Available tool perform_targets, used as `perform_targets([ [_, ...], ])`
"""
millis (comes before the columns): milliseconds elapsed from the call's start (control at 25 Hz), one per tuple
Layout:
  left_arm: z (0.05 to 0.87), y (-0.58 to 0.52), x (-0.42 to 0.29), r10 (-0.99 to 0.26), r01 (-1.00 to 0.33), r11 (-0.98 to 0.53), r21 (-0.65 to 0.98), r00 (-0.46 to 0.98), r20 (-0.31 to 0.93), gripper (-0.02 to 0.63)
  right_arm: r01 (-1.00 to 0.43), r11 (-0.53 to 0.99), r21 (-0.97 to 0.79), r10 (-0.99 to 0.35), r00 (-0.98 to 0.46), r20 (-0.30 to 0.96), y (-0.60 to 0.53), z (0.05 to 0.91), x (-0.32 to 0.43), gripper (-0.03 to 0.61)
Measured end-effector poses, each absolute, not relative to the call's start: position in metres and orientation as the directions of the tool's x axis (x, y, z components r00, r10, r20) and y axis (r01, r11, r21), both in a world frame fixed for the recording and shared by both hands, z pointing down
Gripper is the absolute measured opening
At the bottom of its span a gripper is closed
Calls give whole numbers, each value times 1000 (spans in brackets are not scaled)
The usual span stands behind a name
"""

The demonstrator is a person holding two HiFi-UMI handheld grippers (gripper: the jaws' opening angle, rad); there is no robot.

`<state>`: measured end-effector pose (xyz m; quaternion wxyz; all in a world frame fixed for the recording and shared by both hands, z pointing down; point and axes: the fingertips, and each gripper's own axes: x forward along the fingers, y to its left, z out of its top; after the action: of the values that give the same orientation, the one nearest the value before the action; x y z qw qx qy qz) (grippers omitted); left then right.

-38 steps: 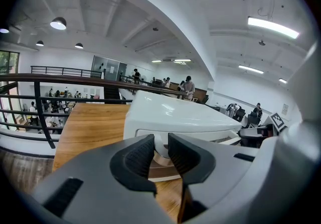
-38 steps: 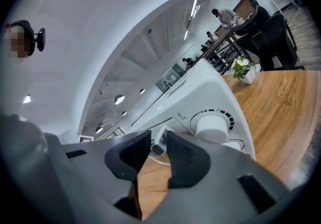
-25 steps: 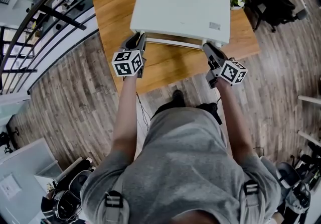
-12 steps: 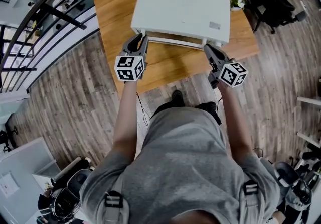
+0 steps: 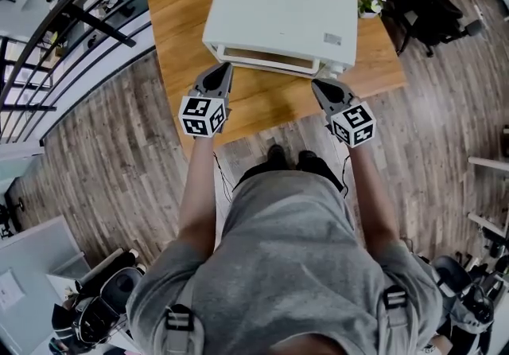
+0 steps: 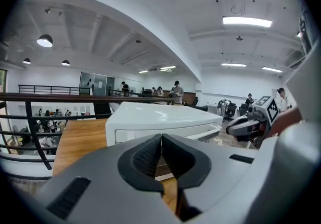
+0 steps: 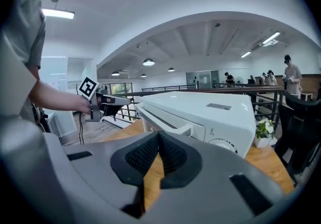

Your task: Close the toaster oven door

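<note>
Your left fingers (image 6: pixel 144 158) and right fingers (image 7: pixel 143 156) were clenched empty, apart from the oven (image 5: pixel 278 15); its door (image 5: pixel 266 59) looked shut, so nothing seemed left to do.

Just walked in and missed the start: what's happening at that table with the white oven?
A person stands at a wooden table with a gripper in each hand, facing a white toaster oven. Its door looks to be up against the front, closed or nearly so. The left gripper and right gripper are both shut and empty, held just short of the oven's front, apparently not touching it.
</note>
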<state>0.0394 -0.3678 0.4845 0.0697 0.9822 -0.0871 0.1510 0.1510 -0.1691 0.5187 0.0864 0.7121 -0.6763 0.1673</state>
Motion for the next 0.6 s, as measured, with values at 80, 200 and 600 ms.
perform_targets([
  [80, 485, -359, 40, -143, -185, -977, 107, 939, 313, 19, -996, -48, -80, -933, 16, 361, -168, 518, 149, 6],
  [200, 486, -348, 38, -137, -171, -982, 76, 933, 333, 17, -997, -32, -71, -931, 4, 364, -167, 519, 146, 6],
  [600, 474, -324, 33, -156, -193, -978, 82, 932, 326, 17, -999, 27, -38, -925, -40, 377, -153, 516, 141, 5],
])
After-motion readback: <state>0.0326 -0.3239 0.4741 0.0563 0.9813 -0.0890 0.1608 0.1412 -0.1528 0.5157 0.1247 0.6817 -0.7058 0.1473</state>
